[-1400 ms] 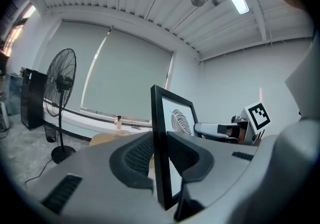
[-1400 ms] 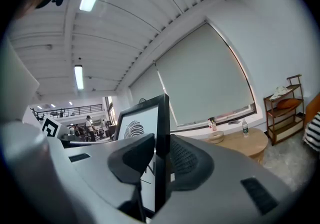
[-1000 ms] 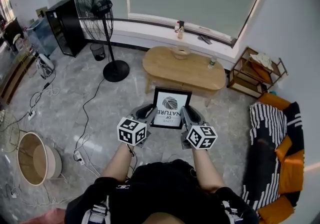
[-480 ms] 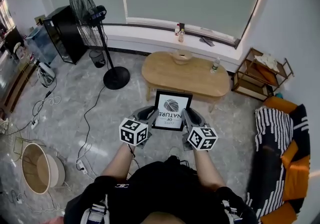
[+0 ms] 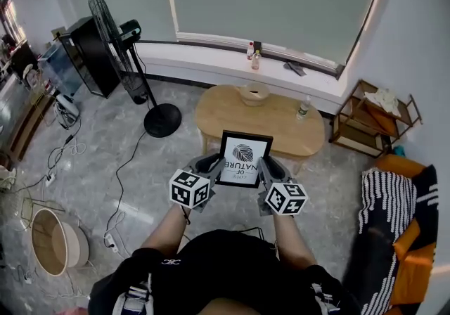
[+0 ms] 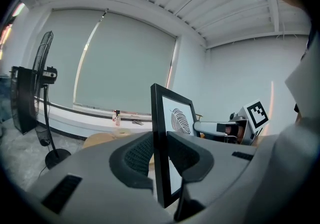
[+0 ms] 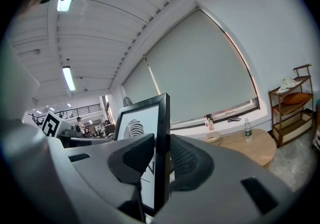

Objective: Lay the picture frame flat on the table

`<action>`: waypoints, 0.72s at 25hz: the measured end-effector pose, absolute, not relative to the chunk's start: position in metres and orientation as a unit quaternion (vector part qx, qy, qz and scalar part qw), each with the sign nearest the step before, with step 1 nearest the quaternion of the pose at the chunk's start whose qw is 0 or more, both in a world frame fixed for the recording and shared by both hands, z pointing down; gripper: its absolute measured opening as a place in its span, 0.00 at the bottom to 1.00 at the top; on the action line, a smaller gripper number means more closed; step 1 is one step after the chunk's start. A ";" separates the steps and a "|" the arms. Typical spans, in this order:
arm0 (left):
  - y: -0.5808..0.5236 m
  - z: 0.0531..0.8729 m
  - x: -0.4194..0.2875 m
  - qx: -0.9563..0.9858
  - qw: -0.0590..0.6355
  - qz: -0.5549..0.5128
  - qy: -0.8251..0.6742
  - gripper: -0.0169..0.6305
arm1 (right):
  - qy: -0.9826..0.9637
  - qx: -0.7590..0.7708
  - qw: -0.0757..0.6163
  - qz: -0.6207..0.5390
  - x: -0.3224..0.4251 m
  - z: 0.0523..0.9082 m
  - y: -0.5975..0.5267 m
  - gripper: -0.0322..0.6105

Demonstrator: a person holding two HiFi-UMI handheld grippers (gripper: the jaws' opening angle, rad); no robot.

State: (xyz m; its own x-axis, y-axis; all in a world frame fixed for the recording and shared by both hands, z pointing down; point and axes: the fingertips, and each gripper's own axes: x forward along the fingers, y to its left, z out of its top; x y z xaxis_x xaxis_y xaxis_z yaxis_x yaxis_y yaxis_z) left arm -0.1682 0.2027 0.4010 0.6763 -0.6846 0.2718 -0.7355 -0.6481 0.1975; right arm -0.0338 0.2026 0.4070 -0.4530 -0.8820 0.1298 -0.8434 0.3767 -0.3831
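a person carries a black picture frame (image 5: 243,159) at centre frame, the left gripper (image 5: 206,166) and right gripper (image 5: 263,168) each clamped on a side edge. the oval wooden table (image 5: 218,108) lies just beyond; next, approach and lower the frame flat.

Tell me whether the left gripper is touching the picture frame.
Touching. The left gripper view shows the left gripper with both jaws pressed on the picture frame, one on each side of its black edge.

Fan (image 5: 107,23), shelf (image 5: 373,121), basket (image 5: 50,238), sofa (image 5: 398,226)
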 end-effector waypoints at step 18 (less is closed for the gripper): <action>0.094 0.417 -0.068 0.897 0.153 0.105 -0.402 0.18 | 0.826 -0.516 0.034 -0.223 0.066 0.430 0.085 0.22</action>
